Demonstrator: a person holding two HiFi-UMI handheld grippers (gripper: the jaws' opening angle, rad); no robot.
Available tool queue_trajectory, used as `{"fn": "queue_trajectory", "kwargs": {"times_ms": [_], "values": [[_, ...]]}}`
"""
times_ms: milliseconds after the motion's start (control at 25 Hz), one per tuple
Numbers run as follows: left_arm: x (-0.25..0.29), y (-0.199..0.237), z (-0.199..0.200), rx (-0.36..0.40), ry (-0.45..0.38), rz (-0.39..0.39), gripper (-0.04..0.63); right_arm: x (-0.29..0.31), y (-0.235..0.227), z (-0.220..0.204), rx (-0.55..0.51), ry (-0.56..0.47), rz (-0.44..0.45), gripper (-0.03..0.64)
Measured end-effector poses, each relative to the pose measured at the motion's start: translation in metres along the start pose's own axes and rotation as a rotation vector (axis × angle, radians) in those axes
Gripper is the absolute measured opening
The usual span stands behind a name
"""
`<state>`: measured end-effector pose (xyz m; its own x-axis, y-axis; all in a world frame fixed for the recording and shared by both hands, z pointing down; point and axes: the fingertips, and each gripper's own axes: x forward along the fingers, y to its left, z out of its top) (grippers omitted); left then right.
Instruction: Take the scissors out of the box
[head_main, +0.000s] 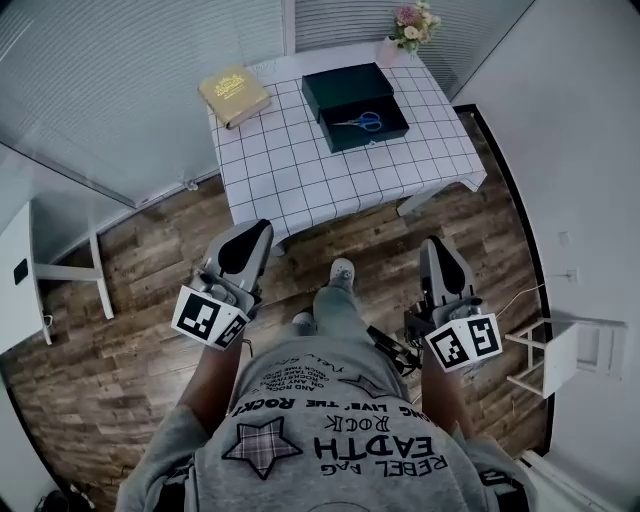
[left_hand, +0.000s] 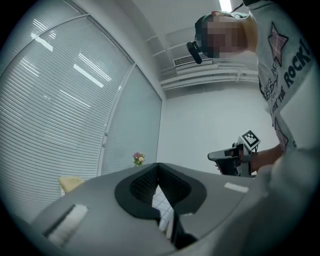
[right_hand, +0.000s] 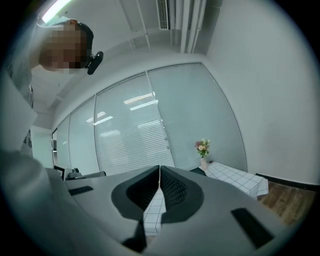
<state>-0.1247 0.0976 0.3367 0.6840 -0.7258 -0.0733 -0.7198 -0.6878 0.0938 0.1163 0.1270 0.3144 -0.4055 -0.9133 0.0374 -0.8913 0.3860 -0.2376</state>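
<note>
Nearest the camera, the person stands on the wood plank floor (head_main: 140, 340) in a grey printed shirt (head_main: 330, 440), one shoe (head_main: 342, 272) forward. One gripper is in each hand, both level and aimed at the table.

Left gripper (head_main: 258, 232): clenched. In the left gripper view its tips (left_hand: 158, 167) meet, with nothing between the pads; only a sliver of checked cloth shows through the gap lower down. Its marker cube (head_main: 208, 318) sits at the rear. The other gripper (left_hand: 227, 159) shows in this view, off to the side.

Right gripper (head_main: 433, 248): also clenched and empty. The right gripper view shows the pads (right_hand: 160, 170) pressed together at the tips. Its marker cube (head_main: 465, 342) faces up.

Both grippers are well apart from the table (head_main: 300, 170), which stands beyond the person's feet under a white cloth with a dark grid.

On the table, the black box (head_main: 390, 132) lies open near the far right. The scissors (head_main: 362, 122), with blue handles, lie flat inside it, untouched. The box lid (head_main: 345, 88) rests just behind, touching the box. A yellowish book (head_main: 233, 95) lies at the far left edge, apart from the box. A vase of flowers (head_main: 412, 25) stands at the far right corner.

Behind the table runs a glass wall with closed blinds (head_main: 130, 70).
</note>
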Motion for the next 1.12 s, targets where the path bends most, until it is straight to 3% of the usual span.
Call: {"fn": "queue_trajectory", "kwargs": {"times_ms": [360, 760, 1120], "values": [[0.077, 0.047, 0.023, 0.025, -0.028, 0.06, 0.009, 0.082, -0.053, 0.04, -0.026, 0.0, 0.059, 0.015], [0.143, 0.081, 0.023, 0.042, -0.023, 0.175, 0.009, 0.15, -0.119, 0.061, -0.019, 0.017, 0.139, 0.015], [0.165, 0.105, 0.015, 0.027, -0.005, 0.22, 0.009, 0.2, -0.129, 0.059, -0.006, 0.031, 0.202, 0.015]]}}
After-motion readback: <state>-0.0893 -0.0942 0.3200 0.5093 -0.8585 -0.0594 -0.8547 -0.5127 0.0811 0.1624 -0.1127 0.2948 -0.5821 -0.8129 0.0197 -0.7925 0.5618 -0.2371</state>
